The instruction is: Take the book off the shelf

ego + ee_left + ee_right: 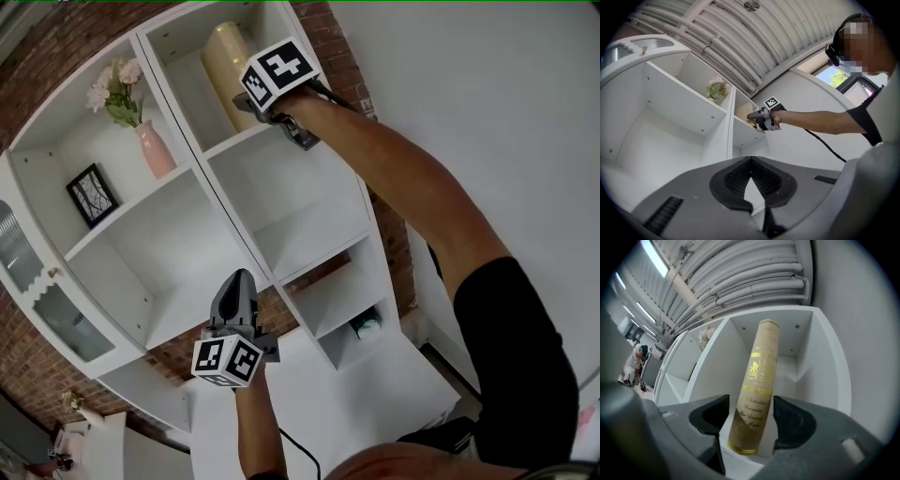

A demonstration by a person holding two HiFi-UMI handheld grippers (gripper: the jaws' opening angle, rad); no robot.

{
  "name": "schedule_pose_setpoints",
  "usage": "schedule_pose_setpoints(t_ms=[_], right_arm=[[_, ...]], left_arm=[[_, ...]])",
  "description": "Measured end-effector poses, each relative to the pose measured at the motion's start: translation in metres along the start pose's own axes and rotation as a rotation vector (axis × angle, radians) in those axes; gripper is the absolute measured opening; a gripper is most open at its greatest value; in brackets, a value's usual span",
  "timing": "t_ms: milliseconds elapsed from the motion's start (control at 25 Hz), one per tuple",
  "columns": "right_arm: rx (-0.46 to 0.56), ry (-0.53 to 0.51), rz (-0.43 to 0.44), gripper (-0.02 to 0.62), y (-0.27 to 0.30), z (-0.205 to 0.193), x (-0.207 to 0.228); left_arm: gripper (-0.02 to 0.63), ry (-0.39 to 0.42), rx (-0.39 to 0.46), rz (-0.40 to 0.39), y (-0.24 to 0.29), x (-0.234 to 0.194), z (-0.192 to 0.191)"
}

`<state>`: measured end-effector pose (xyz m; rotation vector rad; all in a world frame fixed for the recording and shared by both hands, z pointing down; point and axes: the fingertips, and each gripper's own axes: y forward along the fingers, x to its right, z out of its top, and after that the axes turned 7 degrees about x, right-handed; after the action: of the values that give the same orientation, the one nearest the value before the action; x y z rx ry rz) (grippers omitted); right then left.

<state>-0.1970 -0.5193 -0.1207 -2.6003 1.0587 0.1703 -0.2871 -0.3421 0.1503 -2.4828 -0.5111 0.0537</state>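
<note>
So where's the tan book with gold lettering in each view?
Head view: the tan book with gold lettering stands in the top right compartment.
Left gripper view: a tan sliver just above centre.
Right gripper view: centre, between the right gripper's open jaws.
Shared landmark: the pink flowers, one compartment left.

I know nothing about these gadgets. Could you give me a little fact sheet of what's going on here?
Book: standing in the top right compartment of the white shelf
Right gripper: open, jaws either side of the book's spine
Left gripper: shut, empty, lower down in front of the shelf
Also there: pink vase with flowers, framed picture
</note>
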Motion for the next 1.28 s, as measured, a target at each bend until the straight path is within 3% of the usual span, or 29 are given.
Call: schedule_pose_setpoints(t_ms=[320, 560, 920, 1280], right_arm=[[-0.099, -0.023, 0.004, 0.281, 0.018, -0.016, -0.003], [-0.089, 0.009, -0.014, 0.227, 0.019, -0.019, 0.001], [0.127, 0.041, -0.008, 0.198, -0.009, -0.005, 0.001], [0.318, 0.075, 0.101, 0.198, -0.09, 0.012, -0.009]], left_arm=[[-0.002, -0.003, 0.001, 0.026, -0.007, -0.008, -0.004], [-0.002, -0.009, -0.005, 0.041, -0.013, -0.012, -0.009], [-0.002, 0.002, -0.015, 0.031, -0.013, -0.002, -0.008], [-0.002, 0.019, -0.002, 0.01, -0.008, 0.02, -0.005]])
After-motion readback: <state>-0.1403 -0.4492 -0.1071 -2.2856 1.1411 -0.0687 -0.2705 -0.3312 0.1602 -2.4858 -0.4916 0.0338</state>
